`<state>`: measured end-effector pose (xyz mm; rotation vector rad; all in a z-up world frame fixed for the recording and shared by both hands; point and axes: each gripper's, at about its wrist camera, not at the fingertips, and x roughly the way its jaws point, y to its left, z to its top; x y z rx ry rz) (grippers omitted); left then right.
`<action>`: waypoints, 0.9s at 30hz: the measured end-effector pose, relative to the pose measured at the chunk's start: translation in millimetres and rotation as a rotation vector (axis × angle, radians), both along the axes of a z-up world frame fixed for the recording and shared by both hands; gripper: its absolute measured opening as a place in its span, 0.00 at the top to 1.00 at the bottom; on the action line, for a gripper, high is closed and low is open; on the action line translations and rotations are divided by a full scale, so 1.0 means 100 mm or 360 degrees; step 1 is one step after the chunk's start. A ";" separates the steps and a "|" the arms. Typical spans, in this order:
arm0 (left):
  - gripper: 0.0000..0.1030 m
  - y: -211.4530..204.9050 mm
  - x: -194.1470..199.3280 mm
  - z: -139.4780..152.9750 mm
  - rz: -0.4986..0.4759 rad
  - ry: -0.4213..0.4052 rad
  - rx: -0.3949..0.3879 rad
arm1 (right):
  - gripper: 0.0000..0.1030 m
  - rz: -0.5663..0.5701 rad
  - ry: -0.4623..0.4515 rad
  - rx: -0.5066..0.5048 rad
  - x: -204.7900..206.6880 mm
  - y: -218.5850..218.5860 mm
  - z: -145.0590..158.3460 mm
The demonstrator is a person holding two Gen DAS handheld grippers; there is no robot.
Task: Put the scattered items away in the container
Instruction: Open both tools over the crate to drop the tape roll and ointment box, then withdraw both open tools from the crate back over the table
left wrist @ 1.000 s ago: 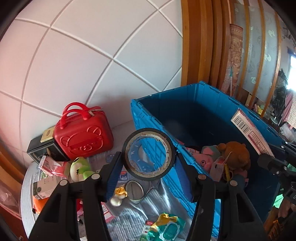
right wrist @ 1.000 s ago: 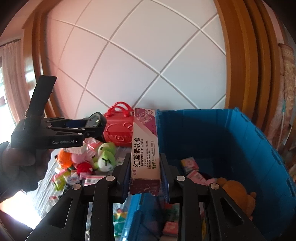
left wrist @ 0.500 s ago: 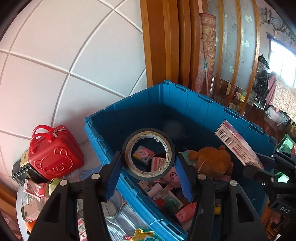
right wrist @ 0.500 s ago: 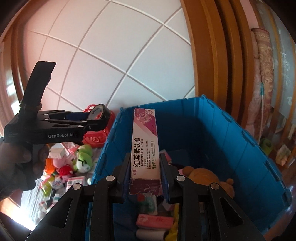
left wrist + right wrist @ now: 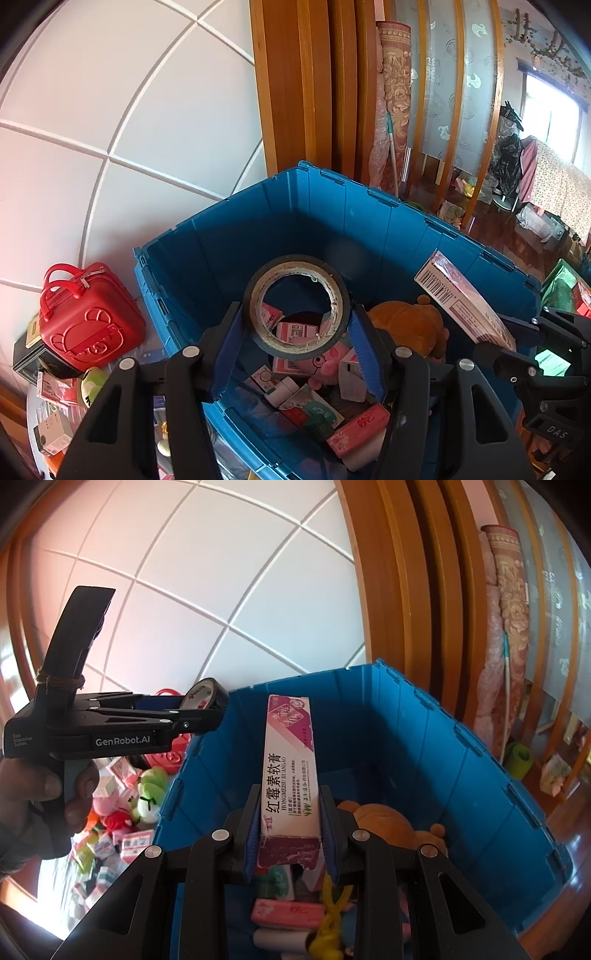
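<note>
My left gripper (image 5: 295,332) is shut on a black tape roll (image 5: 255,317) and holds it above the open blue bin (image 5: 332,206). My right gripper (image 5: 290,827) is shut on a long pink ointment box (image 5: 290,760), also above the blue bin (image 5: 406,731). The box shows in the left wrist view (image 5: 461,299) at the right. The left gripper with the tape roll (image 5: 201,694) shows at the left of the right wrist view. The bin holds a brown plush bear (image 5: 406,325), a pink plush toy (image 5: 321,365) and several small boxes.
A red mini suitcase (image 5: 85,325) stands left of the bin by the white tiled wall. Plush toys (image 5: 147,794) and small boxes (image 5: 133,843) lie scattered on the surface left of the bin. Wooden door frames (image 5: 306,92) rise behind the bin.
Both grippers have moved right with their loads, from beside the bin's left wall to over its inside. The red suitcase has slid left in both views.
</note>
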<state>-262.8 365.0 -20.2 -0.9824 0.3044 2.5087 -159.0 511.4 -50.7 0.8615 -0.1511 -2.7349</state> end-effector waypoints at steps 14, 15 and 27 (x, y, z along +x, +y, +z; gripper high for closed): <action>0.01 -0.34 -0.01 0.02 0.0117 -0.0022 0.0112 | 0.01 -0.0052 0.0027 -0.0014 -0.02 -0.01 -0.02; 0.01 -0.40 0.00 0.01 0.0131 -0.0026 0.0115 | 0.00 -0.0048 0.0026 -0.0013 -0.02 -0.03 -0.02; 0.01 -1.21 0.31 -0.15 0.0344 -0.0047 0.0114 | 0.00 0.0105 0.0060 -0.0017 0.07 -0.53 0.07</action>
